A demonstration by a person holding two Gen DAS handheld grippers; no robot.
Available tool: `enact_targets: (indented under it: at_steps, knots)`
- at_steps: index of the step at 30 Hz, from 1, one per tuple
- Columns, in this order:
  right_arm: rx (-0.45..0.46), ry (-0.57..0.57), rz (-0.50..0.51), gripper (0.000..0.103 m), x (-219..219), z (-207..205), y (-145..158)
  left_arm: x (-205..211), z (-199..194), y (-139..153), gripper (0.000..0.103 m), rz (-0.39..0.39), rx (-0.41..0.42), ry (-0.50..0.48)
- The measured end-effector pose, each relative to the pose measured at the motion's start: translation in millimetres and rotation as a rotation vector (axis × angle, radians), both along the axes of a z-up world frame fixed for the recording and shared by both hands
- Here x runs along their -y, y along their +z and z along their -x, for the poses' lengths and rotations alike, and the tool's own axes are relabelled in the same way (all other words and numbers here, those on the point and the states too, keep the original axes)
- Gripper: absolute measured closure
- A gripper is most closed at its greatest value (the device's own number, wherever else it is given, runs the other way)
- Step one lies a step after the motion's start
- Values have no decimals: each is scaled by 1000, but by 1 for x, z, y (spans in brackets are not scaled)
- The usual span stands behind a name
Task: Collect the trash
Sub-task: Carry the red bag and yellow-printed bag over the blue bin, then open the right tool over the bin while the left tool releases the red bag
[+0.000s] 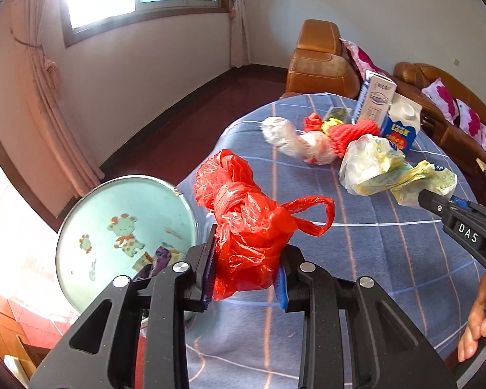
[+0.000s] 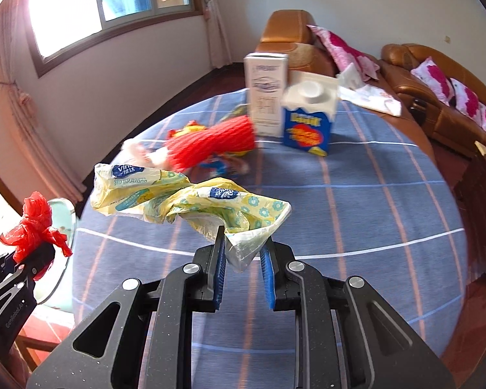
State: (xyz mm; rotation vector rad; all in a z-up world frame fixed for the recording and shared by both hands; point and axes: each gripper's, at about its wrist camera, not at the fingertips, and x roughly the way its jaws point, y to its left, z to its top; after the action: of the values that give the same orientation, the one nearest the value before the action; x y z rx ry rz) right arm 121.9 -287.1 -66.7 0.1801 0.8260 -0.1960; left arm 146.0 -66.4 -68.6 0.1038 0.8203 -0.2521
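Note:
My left gripper (image 1: pixel 248 269) is shut on a crumpled red plastic bag (image 1: pixel 246 223), held above the table's left edge beside a round pale-green basin (image 1: pixel 120 233). That red plastic bag (image 2: pixel 35 227) and the left gripper (image 2: pixel 32 259) also show at the far left of the right wrist view. My right gripper (image 2: pixel 243 259) is shut on a yellow and white tissue wrapper (image 2: pixel 184 201), lifted over the blue checked tablecloth (image 2: pixel 356 210). From the left wrist view the same wrapper (image 1: pixel 388 168) hangs from the right gripper (image 1: pixel 424 196) at the right.
Farther back on the table lie a red foam net (image 2: pixel 210 146), a clear crumpled bag (image 1: pixel 295 139), a white carton (image 2: pixel 267 94) and a blue and white milk carton (image 2: pixel 307 120). An orange sofa (image 2: pixel 437 90) with pink cushions runs behind. A hand (image 1: pixel 479 321) shows at right.

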Motion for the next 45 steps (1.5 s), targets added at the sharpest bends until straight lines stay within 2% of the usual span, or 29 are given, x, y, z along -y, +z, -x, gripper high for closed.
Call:
enact_targets:
  at_steps: [6, 22, 33, 45]
  knots:
    - [0, 56, -15, 82, -32, -8, -1, -34, 1, 2, 74, 9, 1, 54]
    - [-12, 218, -38, 82, -120, -27, -3, -102, -4, -11, 74, -59, 3, 208]
    - [-17, 304, -14, 82, -175, -45, -5, -138, -16, -21, 74, -49, -19, 279]
    - [-50, 341, 1, 81, -207, -71, -19, -154, -37, -39, 74, -58, -68, 312]
